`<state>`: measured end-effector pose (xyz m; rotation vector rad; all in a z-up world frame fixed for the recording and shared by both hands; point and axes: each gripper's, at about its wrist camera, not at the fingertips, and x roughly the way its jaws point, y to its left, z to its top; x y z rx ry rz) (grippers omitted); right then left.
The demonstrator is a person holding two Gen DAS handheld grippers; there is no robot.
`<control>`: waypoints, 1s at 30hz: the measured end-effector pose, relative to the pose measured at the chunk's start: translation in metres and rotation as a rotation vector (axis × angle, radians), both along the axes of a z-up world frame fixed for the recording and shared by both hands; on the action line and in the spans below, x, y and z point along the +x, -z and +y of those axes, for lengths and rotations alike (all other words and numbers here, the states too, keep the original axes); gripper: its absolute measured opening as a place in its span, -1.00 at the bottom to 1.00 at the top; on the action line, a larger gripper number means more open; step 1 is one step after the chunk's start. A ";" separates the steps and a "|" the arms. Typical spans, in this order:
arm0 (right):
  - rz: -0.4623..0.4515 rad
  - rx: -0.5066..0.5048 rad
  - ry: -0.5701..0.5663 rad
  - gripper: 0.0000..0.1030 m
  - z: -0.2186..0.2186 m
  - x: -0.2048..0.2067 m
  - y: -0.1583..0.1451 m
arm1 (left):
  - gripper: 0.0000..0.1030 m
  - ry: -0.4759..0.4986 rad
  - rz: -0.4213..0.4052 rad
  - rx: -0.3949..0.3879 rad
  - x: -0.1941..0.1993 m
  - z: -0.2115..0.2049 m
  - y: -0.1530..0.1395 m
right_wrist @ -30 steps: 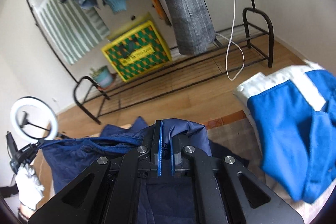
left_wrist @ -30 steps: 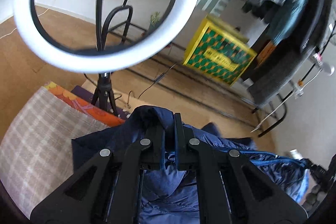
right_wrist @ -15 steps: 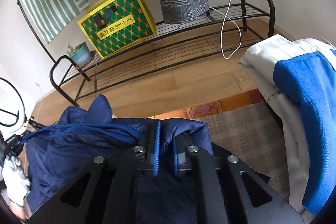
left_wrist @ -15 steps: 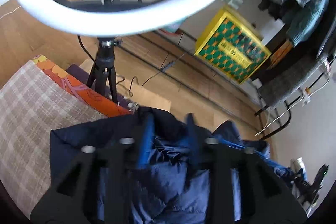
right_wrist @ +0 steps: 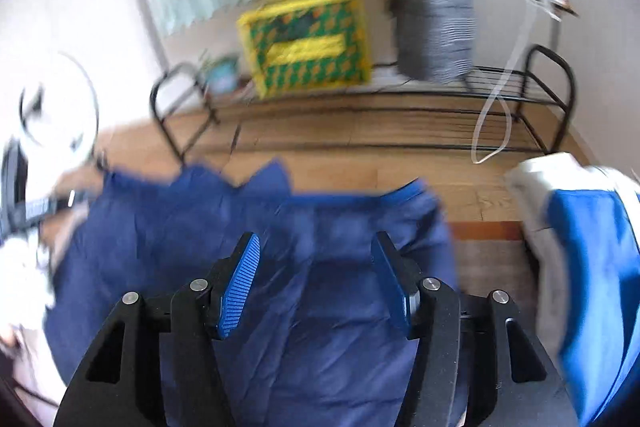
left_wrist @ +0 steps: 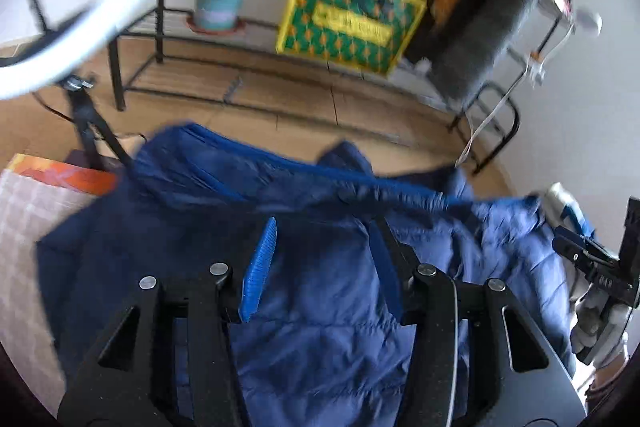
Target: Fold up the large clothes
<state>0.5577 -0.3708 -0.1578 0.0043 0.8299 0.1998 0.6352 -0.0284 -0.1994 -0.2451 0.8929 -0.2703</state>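
A navy puffer jacket (left_wrist: 320, 327) lies spread out under both grippers, its brighter blue zip edge (left_wrist: 360, 183) running across the far side. My left gripper (left_wrist: 323, 225) hangs just over the jacket. Its jaws are opening and its blue pads (left_wrist: 260, 267) press on nothing. In the right wrist view the same jacket (right_wrist: 320, 327) fills the lower middle. My right gripper (right_wrist: 317, 239) is above it, jaws opening wide, with only the fabric below showing through the gap. Each gripper shows at the other view's edge: the right gripper (left_wrist: 592, 267) and the left gripper (right_wrist: 24, 211).
A ring light on a tripod (left_wrist: 80, 39) stands close at the left. A yellow-green box (left_wrist: 352, 27), a potted plant (left_wrist: 218, 7) and a black clothes rack (right_wrist: 552, 99) with hanging garments line the wall. A blue and white garment (right_wrist: 592, 267) lies to the right, a checked cloth (left_wrist: 24, 227) to the left.
Both grippers were shut on the jacket's folded edge and have now let go and opened. The jacket has dropped flat, and both hands have sunk and rolled.
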 end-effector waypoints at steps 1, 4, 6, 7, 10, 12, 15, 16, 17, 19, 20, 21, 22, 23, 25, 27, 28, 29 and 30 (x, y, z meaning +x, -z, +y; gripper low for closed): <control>0.022 -0.028 0.001 0.11 0.005 0.003 0.009 | -0.05 -0.007 0.018 0.025 0.005 -0.005 0.008; 0.084 -0.065 0.043 0.07 0.004 0.016 0.038 | -0.05 -0.061 0.022 0.159 0.019 -0.017 0.032; 0.088 -0.054 0.084 0.07 -0.004 0.022 0.047 | -0.05 -0.085 0.027 0.218 0.028 -0.020 0.044; 0.085 -0.049 0.100 0.07 -0.007 0.024 0.048 | -0.05 -0.089 0.032 0.219 0.032 -0.020 0.047; 0.100 -0.036 0.136 0.07 -0.018 0.024 0.053 | -0.05 -0.118 0.020 0.247 0.037 -0.022 0.046; 0.105 -0.056 0.140 0.07 -0.018 0.024 0.053 | -0.05 -0.142 0.003 0.261 0.033 -0.022 0.040; 0.080 -0.095 0.158 0.07 -0.019 0.012 0.042 | -0.05 -0.138 -0.068 0.292 0.011 -0.023 0.019; 0.069 -0.104 0.166 0.08 -0.021 0.007 0.037 | -0.05 -0.122 -0.098 0.294 -0.002 -0.026 0.009; 0.059 -0.097 0.175 0.11 -0.025 -0.001 0.032 | -0.05 -0.090 -0.114 0.265 -0.015 -0.028 -0.001; 0.051 -0.013 0.195 0.12 -0.040 -0.029 0.019 | -0.05 -0.033 -0.141 0.221 -0.038 -0.036 -0.016; 0.054 0.023 0.205 0.12 -0.045 -0.041 0.017 | -0.05 -0.019 -0.152 0.228 -0.044 -0.041 -0.020; 0.062 0.070 0.225 0.12 -0.054 -0.063 0.014 | -0.05 0.012 -0.167 0.238 -0.055 -0.052 -0.026; 0.071 0.095 0.236 0.13 -0.059 -0.079 0.013 | -0.05 0.036 -0.171 0.245 -0.058 -0.062 -0.029; 0.086 0.119 0.249 0.13 -0.064 -0.100 0.015 | -0.05 0.067 -0.177 0.255 -0.063 -0.074 -0.032; 0.113 0.133 0.288 0.16 -0.073 -0.139 0.021 | -0.05 0.098 -0.204 0.283 -0.068 -0.094 -0.035; 0.134 0.172 0.314 0.21 -0.079 -0.176 0.029 | -0.05 0.125 -0.219 0.324 -0.066 -0.118 -0.031; 0.155 0.208 0.327 0.21 -0.083 -0.193 0.036 | -0.05 0.133 -0.217 0.337 -0.064 -0.125 -0.027; 0.170 0.252 0.336 0.21 -0.085 -0.206 0.041 | -0.05 0.139 -0.211 0.353 -0.061 -0.133 -0.022; 0.186 0.334 0.337 0.23 -0.089 -0.219 0.049 | -0.05 0.146 -0.198 0.368 -0.058 -0.142 -0.013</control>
